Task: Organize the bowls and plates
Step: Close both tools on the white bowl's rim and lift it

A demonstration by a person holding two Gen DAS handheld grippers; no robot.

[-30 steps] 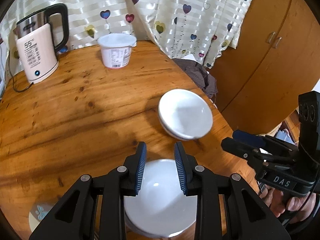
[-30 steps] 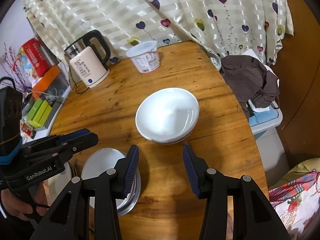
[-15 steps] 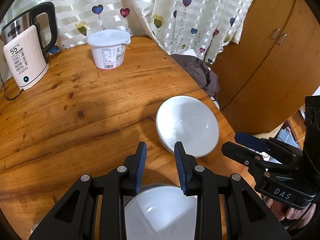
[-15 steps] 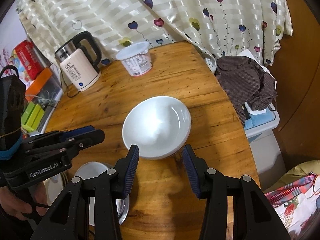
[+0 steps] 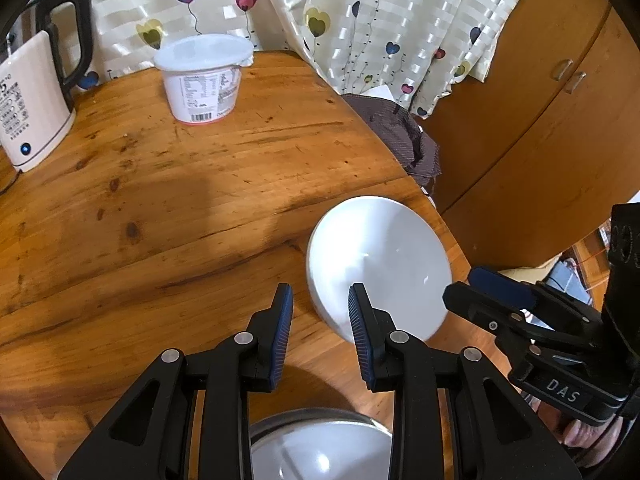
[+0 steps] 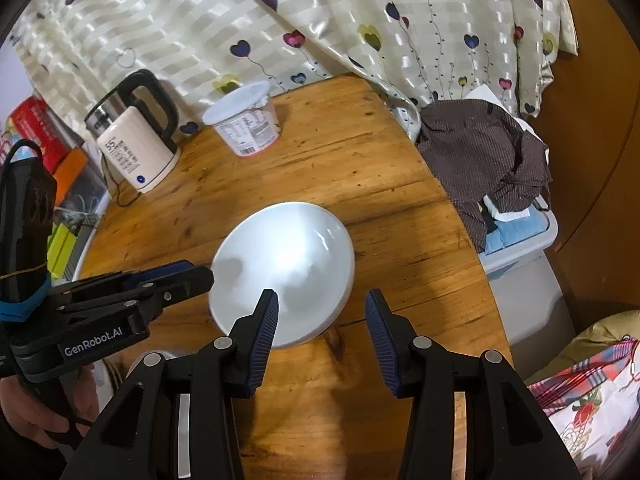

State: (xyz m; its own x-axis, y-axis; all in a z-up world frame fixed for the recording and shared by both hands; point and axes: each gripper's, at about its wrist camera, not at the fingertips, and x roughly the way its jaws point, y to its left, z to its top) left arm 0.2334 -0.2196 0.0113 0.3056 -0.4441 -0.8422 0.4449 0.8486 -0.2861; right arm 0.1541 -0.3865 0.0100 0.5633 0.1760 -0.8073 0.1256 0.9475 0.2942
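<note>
A white bowl (image 5: 380, 264) sits on the round wooden table (image 5: 168, 200) near its right edge; it also shows in the right wrist view (image 6: 284, 272). My left gripper (image 5: 320, 332) is open and empty, just short of the bowl's near-left rim. My right gripper (image 6: 318, 324) is open and empty, its fingers on either side of the bowl's near rim, not touching as far as I can tell. A white plate on a metal dish (image 5: 320, 452) lies under the left gripper at the bottom edge.
A cream electric kettle (image 6: 136, 148) and a white lidded tub (image 6: 246, 122) stand at the back of the table. A heart-print curtain (image 6: 320, 20) hangs behind. A brown cloth on a plastic bin (image 6: 488, 160) stands right of the table.
Both grippers have moved forward toward the white bowl, which now sits close in front of their fingers. The plate has slid toward the bottom of the left wrist view.
</note>
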